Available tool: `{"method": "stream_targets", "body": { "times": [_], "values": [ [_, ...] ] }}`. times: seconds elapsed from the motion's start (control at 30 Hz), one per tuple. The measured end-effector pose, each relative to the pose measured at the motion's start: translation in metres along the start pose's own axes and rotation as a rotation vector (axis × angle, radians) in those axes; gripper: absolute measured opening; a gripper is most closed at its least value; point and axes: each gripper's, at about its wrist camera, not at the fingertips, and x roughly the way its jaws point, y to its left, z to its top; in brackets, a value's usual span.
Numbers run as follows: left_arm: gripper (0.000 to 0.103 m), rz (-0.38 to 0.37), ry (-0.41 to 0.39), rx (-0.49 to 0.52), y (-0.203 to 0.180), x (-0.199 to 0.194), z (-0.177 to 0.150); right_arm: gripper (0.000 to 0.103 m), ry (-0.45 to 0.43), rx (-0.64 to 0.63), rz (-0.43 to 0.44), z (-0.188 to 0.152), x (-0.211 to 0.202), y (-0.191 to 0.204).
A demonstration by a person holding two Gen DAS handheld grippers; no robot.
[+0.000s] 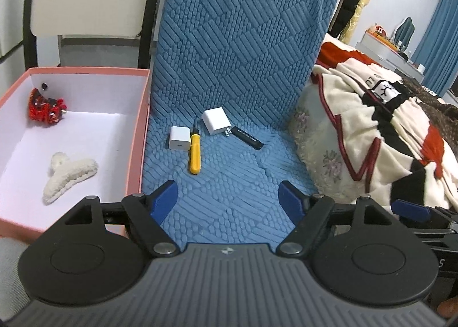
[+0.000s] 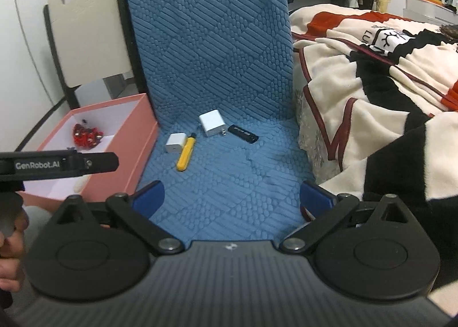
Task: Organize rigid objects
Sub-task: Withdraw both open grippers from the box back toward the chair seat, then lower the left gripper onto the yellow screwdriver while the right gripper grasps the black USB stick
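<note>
So here both grippers are hovering over the near edge of a blue quilted seat cover [image 1: 229, 206], and neither has anything in it. The left gripper [image 1: 229, 198] has its blue pads spread fairly wide, the right gripper [image 2: 232, 198] wider yet, with just fabric showing between the jaws. The stuff left to sort sits in a little cluster at the far end of the seat: a small white charger [image 1: 179, 138] touching a yellow screwdriver [image 1: 195, 155] on its right, then a bigger white plug adapter [image 1: 215, 121] just behind, and a black USB stick [image 1: 248, 138] right of that, close by the adapter's prongs. The pink box [image 1: 137, 138] is along the left side, already holding a red toy [image 1: 45, 109] and a fluffy white hair claw [image 1: 68, 175]. Looks to me like the reach-in step for the next pick. I'd guess the screwdriver is easiest, but the charger is snug against it, so whichever goes in needs to straddle one item cleanly.
</note>
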Motion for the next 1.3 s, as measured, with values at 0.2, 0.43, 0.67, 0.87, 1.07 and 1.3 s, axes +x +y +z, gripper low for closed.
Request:
{"method": "stream_targets", "body": {
  "times": [0.2, 0.43, 0.67, 0.87, 1.07, 1.3],
  "values": [
    [0.081, -0.012, 0.003, 0.022, 0.0, 0.039, 0.01, 0.102, -0.014, 0.033, -0.005, 0.01, 0.036, -0.004],
    [0.08, -0.028, 0.01, 0.046, -0.004, 0.086, 0.014, 0.101, -0.029, 0.067, -0.013, 0.028, 0.079, -0.013],
    [0.076, -0.039, 0.036, 0.024, -0.002, 0.14, 0.012, 0.093, -0.009, 0.118, 0.05, 0.035, 0.122, -0.021],
    [0.065, -0.006, 0.079, 0.048, 0.002, 0.183, 0.005, 0.08, 0.034, 0.124, 0.059, 0.043, 0.158, -0.029],
    [0.052, 0.059, 0.106, 0.047, 0.015, 0.216, 0.008, 0.074, 0.107, 0.041, 0.051, 0.052, 0.202, -0.028],
    [0.034, 0.128, 0.125, 0.077, 0.027, 0.242, 0.01, 0.071, 0.18, -0.051, 0.072, 0.061, 0.262, -0.021]
  ]
}}
